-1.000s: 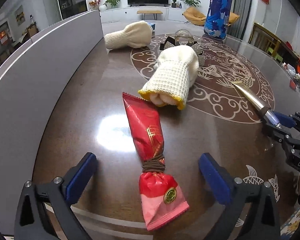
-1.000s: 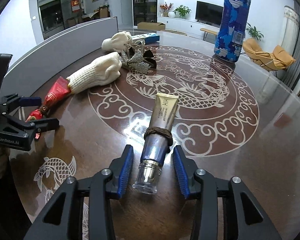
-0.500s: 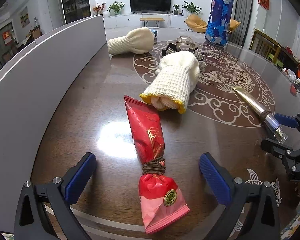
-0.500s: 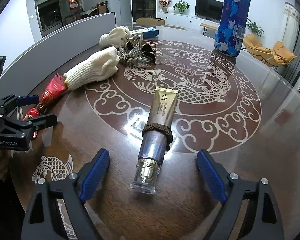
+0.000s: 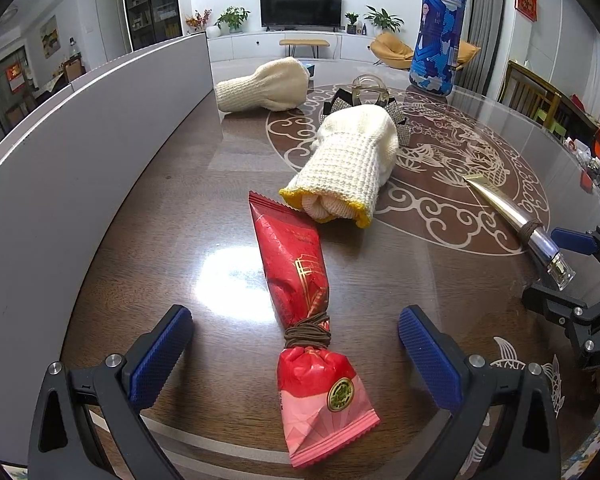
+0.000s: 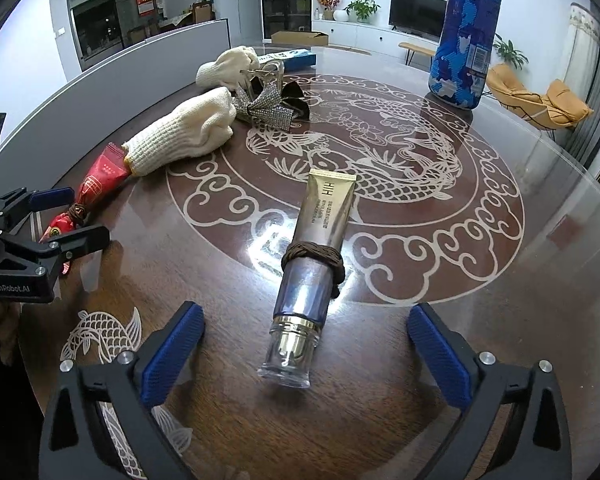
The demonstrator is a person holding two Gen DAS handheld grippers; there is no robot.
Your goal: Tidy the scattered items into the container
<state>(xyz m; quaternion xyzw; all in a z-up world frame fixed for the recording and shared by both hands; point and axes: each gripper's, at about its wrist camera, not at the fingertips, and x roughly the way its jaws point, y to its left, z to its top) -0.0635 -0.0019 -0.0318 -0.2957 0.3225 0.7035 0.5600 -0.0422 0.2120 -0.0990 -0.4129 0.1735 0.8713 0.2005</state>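
The right gripper (image 6: 304,356) is standing with jaws just opened wide, holding nothing; the tube (image 6: 316,256) is lying on the bench (image 6: 480,320) between them. Left of the tube, the left gripper (image 5: 296,356) is gaping around the red packet (image 5: 304,320), untouched.

walls white | TV (image 5: 301,7) on low cabinet (image 5: 284,45) | orange armchair (image 6: 540,98)

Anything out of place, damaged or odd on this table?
Nothing is spilled or broken. Two oddities: a brown hair tie is wound round the red snack packet, pinching it, and another hair tie circles the gold cosmetic tube. Both lie flat between open grippers, untouched.
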